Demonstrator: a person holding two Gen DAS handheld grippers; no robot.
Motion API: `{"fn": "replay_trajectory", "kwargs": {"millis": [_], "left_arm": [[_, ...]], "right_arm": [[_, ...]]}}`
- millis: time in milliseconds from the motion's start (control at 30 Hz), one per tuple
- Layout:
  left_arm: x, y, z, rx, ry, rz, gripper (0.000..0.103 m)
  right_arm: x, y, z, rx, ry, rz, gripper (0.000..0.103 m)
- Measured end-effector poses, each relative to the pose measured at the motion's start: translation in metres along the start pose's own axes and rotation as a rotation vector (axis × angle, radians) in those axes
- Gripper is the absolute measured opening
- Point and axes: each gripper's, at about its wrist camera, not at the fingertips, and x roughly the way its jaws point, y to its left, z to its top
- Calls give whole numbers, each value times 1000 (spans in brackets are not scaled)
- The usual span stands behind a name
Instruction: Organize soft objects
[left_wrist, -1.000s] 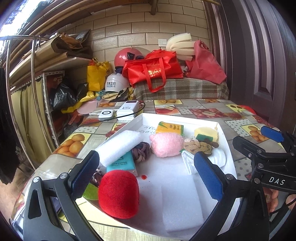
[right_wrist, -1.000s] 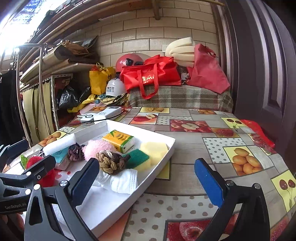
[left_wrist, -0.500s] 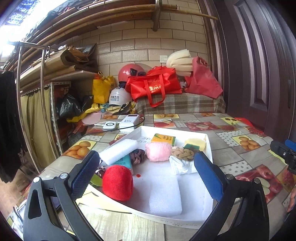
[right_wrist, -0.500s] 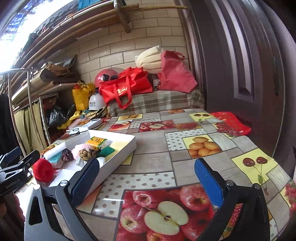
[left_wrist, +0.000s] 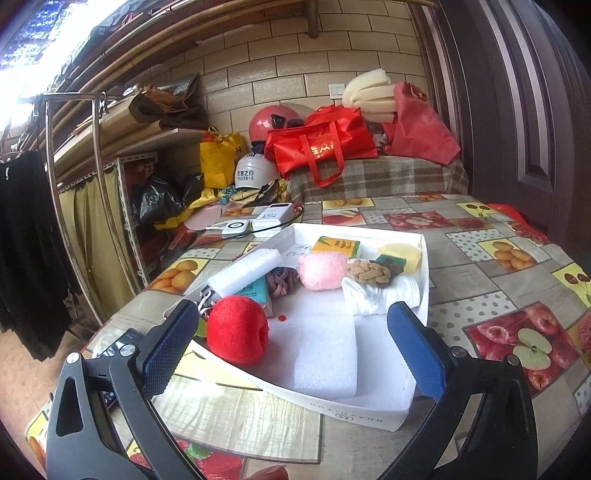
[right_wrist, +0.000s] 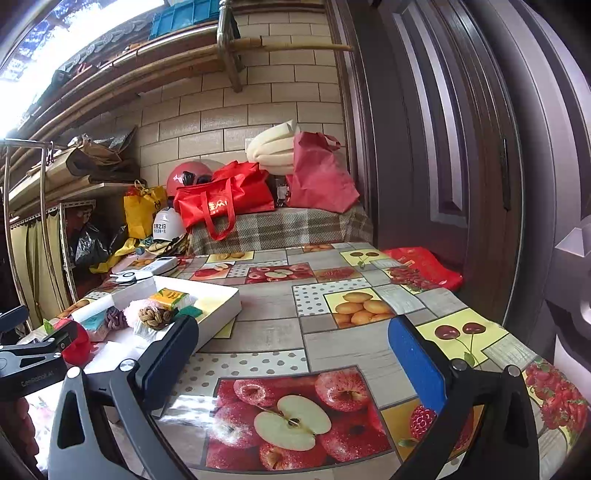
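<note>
Soft objects sit in white tray (left_wrist: 354, 413) on fruit-print worktop (left_wrist: 480, 280). My left tongs (left_wrist: 291, 343) spread wide, empty, above tray's near end. Red ball (left_wrist: 236, 330) at 10 o'clock of tongs' gap, white foam slab (left_wrist: 325, 358) just beside it at 3. Pink puff (left_wrist: 321, 271), braided knot (left_wrist: 367, 272) farther back. My right tongs (right_wrist: 293, 365) released, empty, over bare worktop, tray at 10 o'clock.

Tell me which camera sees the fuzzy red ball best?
The left wrist view: the red ball sits whole and close in the white tray. In the right wrist view it is a small sliver at the edge, partly hidden behind the left tongs.
</note>
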Motion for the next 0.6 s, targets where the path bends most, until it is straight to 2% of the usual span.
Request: {"fn": "replay_trajectory", "kwargs": {"millis": [167,600], "left_arm": [[1,-3,-1,4,18,2,103],[-18,-14,0,47,-80,-29,103]], "right_arm": [[-2,-2,1,6,-20,35,103],[-10,4,0,-25,-60,36,103]]}}
